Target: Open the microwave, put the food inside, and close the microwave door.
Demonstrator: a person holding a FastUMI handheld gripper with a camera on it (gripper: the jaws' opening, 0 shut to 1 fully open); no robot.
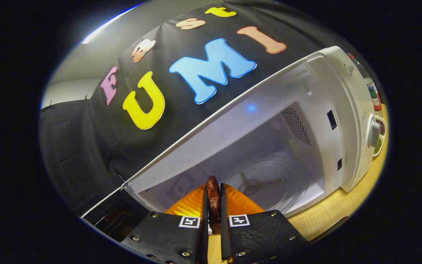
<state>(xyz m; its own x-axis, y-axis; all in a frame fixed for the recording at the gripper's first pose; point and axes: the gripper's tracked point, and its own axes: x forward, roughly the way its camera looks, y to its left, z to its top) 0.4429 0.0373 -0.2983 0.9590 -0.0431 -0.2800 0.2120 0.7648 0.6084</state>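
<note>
A white microwave [346, 110] stands open on a wooden table, tilted in my view. Its pale cavity [269, 157] lies just ahead of my fingers, with the glass turntable [269, 179] on its floor. The open door [115, 216] hangs off to the left of the cavity, dark and partly hidden. My gripper [213, 200] is shut on a dark brown, sausage-like piece of food [213, 201], held upright between both fingers. Its tip pokes out beyond the fingertips, at the mouth of the cavity.
The control panel with a round knob [373, 134] sits on the microwave's right side. Beyond it are a small dish [379, 141] of snacks and bottles [374, 93]. The wooden table [328, 212] runs along the microwave's front.
</note>
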